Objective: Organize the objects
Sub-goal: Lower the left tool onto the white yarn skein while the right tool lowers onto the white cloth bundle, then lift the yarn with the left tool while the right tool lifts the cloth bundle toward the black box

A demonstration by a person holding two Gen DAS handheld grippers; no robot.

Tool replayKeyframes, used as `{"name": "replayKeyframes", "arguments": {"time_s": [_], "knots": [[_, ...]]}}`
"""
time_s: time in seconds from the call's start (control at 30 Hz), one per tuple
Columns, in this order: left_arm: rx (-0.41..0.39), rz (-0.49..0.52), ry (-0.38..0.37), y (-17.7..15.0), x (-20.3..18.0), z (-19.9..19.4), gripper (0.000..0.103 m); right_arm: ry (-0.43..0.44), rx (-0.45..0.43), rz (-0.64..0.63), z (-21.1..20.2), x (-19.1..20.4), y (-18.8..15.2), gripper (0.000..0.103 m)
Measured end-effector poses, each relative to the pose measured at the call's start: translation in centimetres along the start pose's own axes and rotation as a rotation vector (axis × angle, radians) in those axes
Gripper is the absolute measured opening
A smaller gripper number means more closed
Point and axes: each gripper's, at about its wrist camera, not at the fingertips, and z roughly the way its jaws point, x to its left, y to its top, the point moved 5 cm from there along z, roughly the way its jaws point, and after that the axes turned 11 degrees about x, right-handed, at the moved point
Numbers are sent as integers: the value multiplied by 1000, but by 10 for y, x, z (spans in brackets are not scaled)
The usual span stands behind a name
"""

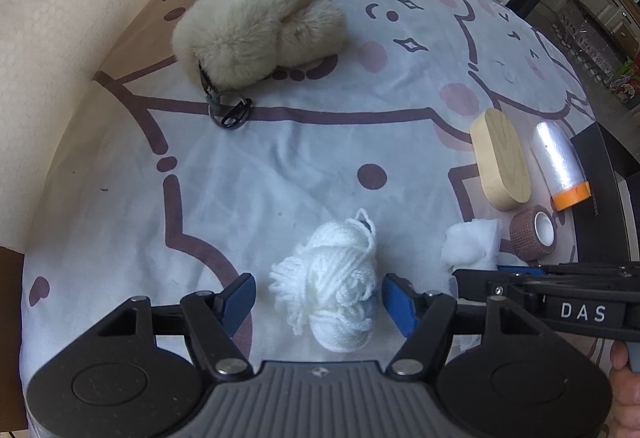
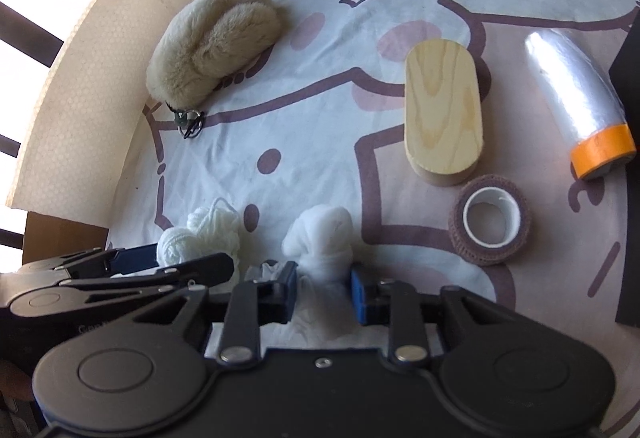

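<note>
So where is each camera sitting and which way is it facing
Left wrist: on the left tool, aimed steeply down at the white yarn ball between its open fingers; the right tool shows at right.
Right wrist: on the right tool, aimed steeply down at the white gauze wad it pinches; the left tool shows at left.
Shared: yarn, gauze, wooden block, furry toy.

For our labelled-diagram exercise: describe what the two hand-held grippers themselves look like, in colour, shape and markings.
Each hand-held gripper is matte black, with two round disc housings, silver pivot bolts and scissor-like link arms. The left hand-held gripper has a grey ribbed centre plate and blue finger pads. The right hand-held gripper also has blue pads and carries white "DAS" lettering on its side.
</note>
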Motion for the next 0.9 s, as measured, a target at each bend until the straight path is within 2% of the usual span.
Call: {"name": "replayKeyframes", "arguments": {"time_s": [0.07,0.3,0.53,0.9], "knots": [[6,-8,-14,0,-2,1,66,3,-12,-7,-4,0,0,28],[22,-33,-34,1,-2,2,40,5,-23,-18,-12,-2,-2,28],[-26,-10,-2,0,-5,-13,37,-7,-37,-22,-16,-1,-4,28],[-139,28,62,-12,-14,-57,37,-59,-144,-55,-54,10,-14,28]]}}
